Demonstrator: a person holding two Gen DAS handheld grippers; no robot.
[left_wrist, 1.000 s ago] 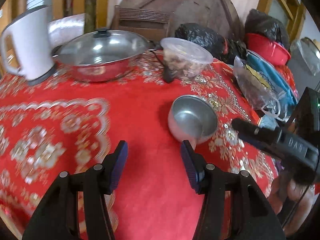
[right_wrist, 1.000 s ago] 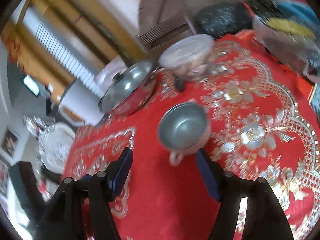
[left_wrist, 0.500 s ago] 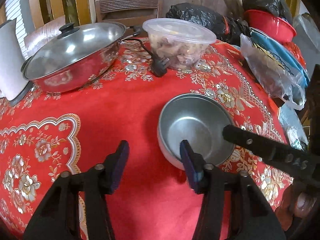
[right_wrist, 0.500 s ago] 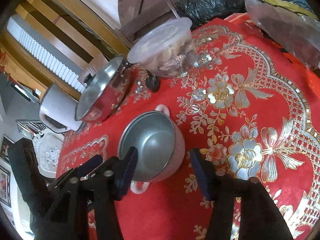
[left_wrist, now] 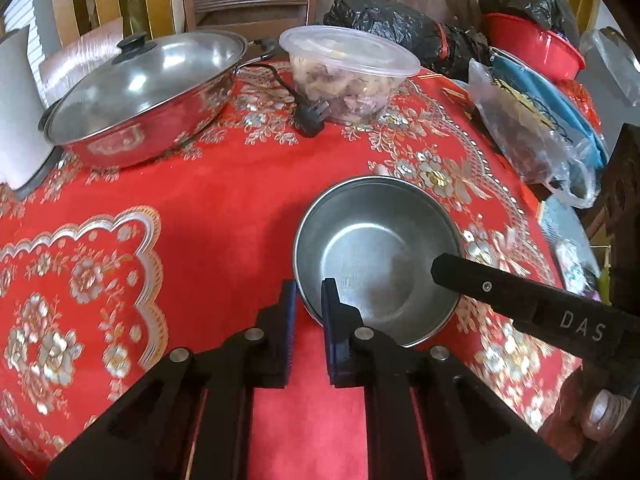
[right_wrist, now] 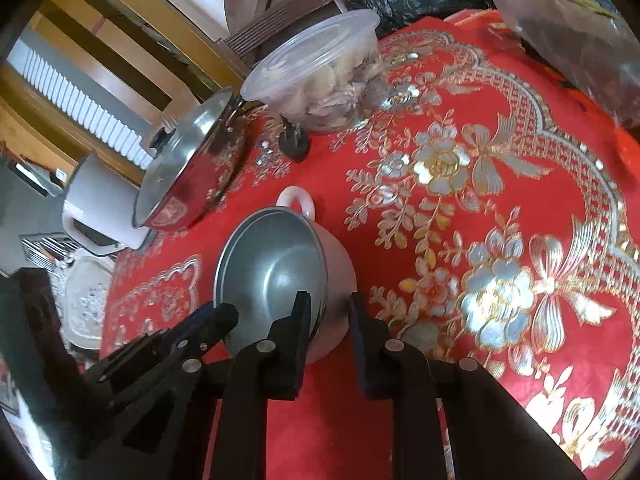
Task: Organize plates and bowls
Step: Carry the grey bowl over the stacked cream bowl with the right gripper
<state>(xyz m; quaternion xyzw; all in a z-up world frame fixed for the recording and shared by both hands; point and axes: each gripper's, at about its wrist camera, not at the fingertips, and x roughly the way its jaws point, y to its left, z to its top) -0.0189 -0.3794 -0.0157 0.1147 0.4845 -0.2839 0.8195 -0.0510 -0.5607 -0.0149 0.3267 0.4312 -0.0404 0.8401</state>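
Observation:
A steel bowl (left_wrist: 376,248) with a pink outer wall and pink loop handles stands on the red tablecloth (left_wrist: 180,208). My left gripper (left_wrist: 309,294) has closed on the bowl's near left rim, one finger inside and one outside. In the right wrist view the same bowl (right_wrist: 276,276) sits just ahead. My right gripper (right_wrist: 328,308) has narrowed around the bowl's near right wall, one finger inside and one outside. The right gripper's finger (left_wrist: 480,280) reaches over the bowl in the left wrist view.
A lidded steel wok (left_wrist: 140,96), a white kettle (left_wrist: 16,112), a clear lidded food tub (left_wrist: 348,68) and a black plug (left_wrist: 312,116) stand behind the bowl. Plastic bags (left_wrist: 528,136) and a red basin (left_wrist: 532,48) crowd the right edge. A chair (left_wrist: 248,0) stands behind.
Both grippers moved in to the bowl and closed from wide open onto its rim, the left on the near left side, the right on the near right side.

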